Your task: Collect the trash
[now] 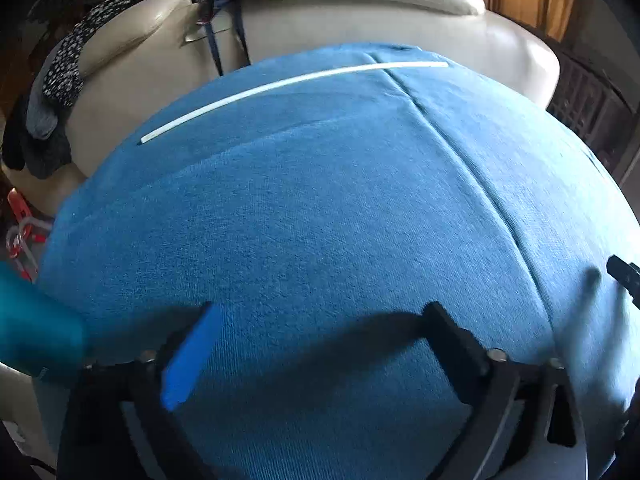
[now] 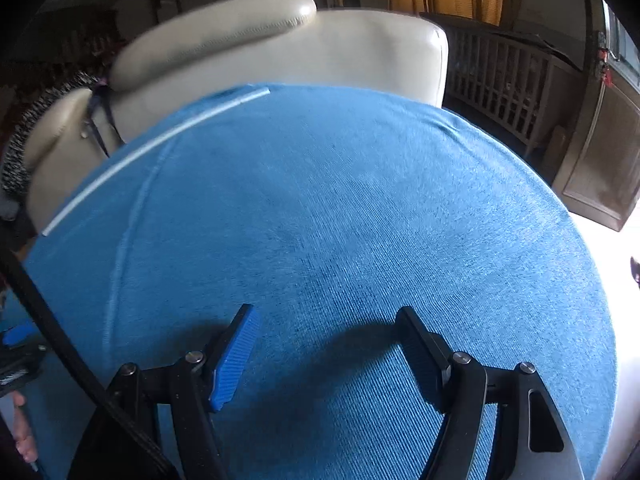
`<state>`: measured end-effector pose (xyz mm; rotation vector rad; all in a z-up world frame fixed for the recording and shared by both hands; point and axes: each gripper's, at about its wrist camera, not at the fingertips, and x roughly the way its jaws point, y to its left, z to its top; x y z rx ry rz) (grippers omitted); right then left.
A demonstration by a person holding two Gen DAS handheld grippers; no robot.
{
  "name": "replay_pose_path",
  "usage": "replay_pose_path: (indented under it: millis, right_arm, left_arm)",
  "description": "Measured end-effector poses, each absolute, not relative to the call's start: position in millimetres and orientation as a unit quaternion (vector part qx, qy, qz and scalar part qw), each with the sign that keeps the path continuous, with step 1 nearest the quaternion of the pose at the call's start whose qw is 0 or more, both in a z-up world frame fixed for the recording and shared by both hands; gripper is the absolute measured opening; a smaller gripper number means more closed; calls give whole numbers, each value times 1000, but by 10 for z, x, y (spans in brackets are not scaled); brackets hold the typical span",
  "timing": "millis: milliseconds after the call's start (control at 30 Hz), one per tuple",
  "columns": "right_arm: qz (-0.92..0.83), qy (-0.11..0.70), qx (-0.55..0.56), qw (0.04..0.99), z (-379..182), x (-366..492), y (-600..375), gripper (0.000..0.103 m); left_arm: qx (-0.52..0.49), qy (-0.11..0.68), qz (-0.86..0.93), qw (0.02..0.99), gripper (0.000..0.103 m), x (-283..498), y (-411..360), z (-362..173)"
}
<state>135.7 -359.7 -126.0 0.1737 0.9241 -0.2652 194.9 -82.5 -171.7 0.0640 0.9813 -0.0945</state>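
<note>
Straw: a long white straw (image 1: 294, 80) lies flat on the blue cloth (image 1: 320, 220), near its far edge.
Edges: beyond that edge stands a cream leather sofa (image 1: 360, 24); the cloth's rounded right edge drops to bright floor (image 2: 628, 320).
Room: bare cloth lies between straw and fingers.
Left gripper (image 1: 316, 344): fingers spread wide, nothing between them, straw well ahead.
Right gripper (image 2: 324, 344): fingers released, empty; straw far ahead to their left.
</note>
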Motion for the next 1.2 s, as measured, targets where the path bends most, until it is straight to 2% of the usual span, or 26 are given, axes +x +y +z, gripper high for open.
replay_pose_path:
  millis: [100, 267, 467, 600, 1200]
  right_arm:
    - [-119, 448, 80, 883, -1276, 1405, -3548, 76]
    - [-119, 463, 42, 877, -1289, 1489, -3419, 86]
    - [-118, 458, 45, 880, -1261, 1427, -3411, 87]
    - [-100, 428, 62, 896, -1020, 1192, -3310, 87]
    - [-4, 322, 16, 946, 324, -620, -2476, 87]
  left_arm:
    - [22, 470, -42, 881, 103, 1947, -791, -1734]
    - [20, 469, -44, 882, 103, 2084, -749, -1717]
    - [28, 473, -58, 879, 103, 2119, -729, -1724]
    - [50, 460, -34, 886, 103, 1998, -696, -1652]
    - [79, 311, -33, 946, 103, 174, -398, -18]
